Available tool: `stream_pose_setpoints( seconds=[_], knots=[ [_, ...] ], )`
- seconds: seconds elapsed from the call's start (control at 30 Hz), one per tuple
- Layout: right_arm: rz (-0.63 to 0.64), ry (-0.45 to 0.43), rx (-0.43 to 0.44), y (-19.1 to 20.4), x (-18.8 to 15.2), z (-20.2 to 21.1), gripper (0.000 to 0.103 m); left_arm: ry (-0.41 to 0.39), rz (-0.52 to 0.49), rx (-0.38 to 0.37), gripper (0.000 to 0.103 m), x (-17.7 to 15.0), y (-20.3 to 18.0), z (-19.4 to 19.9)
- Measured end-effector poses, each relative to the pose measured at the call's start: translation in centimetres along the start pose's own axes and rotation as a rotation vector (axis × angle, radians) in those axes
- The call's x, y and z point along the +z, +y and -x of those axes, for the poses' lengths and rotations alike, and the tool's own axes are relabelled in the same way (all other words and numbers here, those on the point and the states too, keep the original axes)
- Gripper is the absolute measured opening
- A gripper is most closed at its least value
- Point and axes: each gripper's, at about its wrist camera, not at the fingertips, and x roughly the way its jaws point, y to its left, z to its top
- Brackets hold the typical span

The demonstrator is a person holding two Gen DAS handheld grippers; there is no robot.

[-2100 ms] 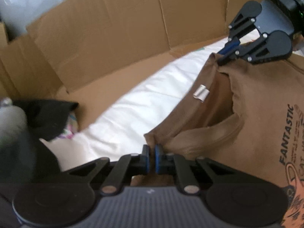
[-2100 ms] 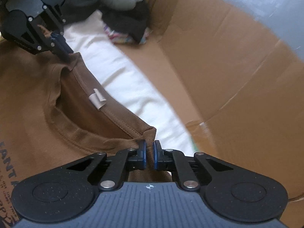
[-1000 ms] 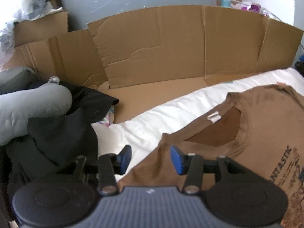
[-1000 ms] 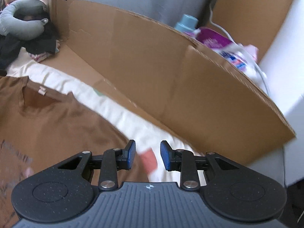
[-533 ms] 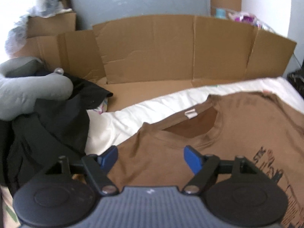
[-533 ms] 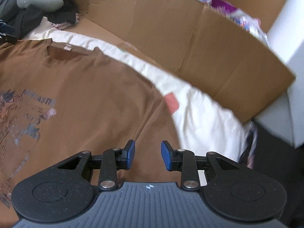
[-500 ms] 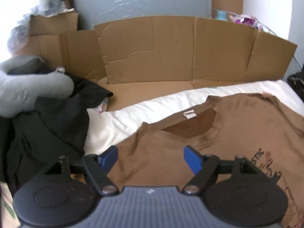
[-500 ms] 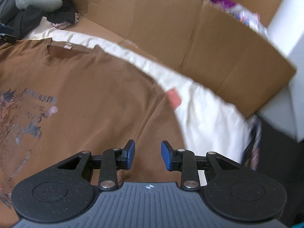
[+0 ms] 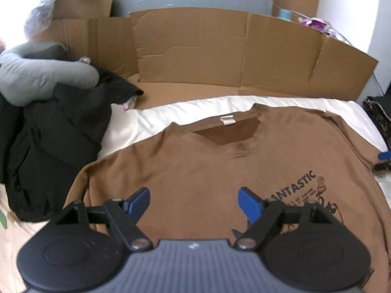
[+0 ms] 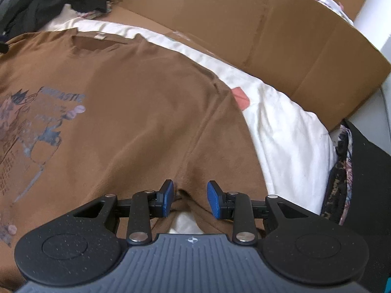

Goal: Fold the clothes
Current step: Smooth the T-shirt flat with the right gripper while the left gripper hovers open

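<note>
Shirt [image 9: 200, 161], brown, is lying flat on white sheet [image 10: 288, 131] | left gripper [image 9: 194, 201] is hovering wide apart over its chest | right gripper [image 10: 190, 199] is hovering half-spread, empty, over sleeve seam [image 10: 195, 146]

A T-shirt [image 9: 207, 161] is lying spread flat on a sheet [image 9: 151, 119], collar toward the far edge, where a cardboard wall [image 9: 190, 48] is standing behind the sheet. A pile of clothes [image 9: 48, 131] is sitting at the sheet's far left corner, with a neck pillow [image 9: 41, 78] resting on top. The left gripper [image 9: 194, 199] is hanging over the shirt's chest, jaws wide apart. The right gripper [image 10: 190, 199] is hovering at the shirt's right armpit, near the sheet's right edge, jaws parted either side of the sleeve seam.
</note>
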Motion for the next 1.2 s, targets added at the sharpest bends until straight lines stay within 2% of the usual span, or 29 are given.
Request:
stream_pose_setpoints(
  seconds=[0.13, 0.2, 0.27, 0.37, 0.6, 0.93, 1.13, 1.2],
  knots=[
    [0.025, 0.0, 0.0, 0.2, -0.1, -0.6, 0.037, 0.01, 0.033, -0.007, 0.082, -0.2, 0.0, -0.5],
    [0.046, 0.011, -0.002, 0.2, -0.1, -1.1, 0.033, 0.015, 0.034, -0.008, 0.082, -0.2, -0.3, -0.7],
    [0.027, 0.001, 0.007, -0.5, 0.1, -0.9, 0.013, 0.017, 0.032, -0.012, 0.082, -0.2, -0.5, -0.9],
    [0.021, -0.028, -0.027, -1.7, 0.7, 0.1, 0.006, 0.025, 0.029, -0.021, 0.082, -0.4, -0.7, -1.1],
    [0.045, -0.056, -0.131, -5.0, 1.8, 0.8, 0.005, 0.042, 0.001, -0.046, 0.082, -0.5, -1.9, -2.0],
    [0.001, -0.029, -0.265, -10.4, 1.2, -2.3, 0.003, 0.036, -0.046, -0.093, 0.082, 1.2, -4.4, -3.6],
    [-0.02, -0.015, -0.313, -12.1, 1.5, -3.6, 0.003, 0.014, -0.134, -0.148, 0.081, 3.5, -7.3, -5.4],
    [-0.015, -0.008, -0.331, -12.5, 1.6, -4.1, 0.003, 0.004, -0.166, -0.173, 0.077, 4.4, -8.5, -6.1]
  ],
)
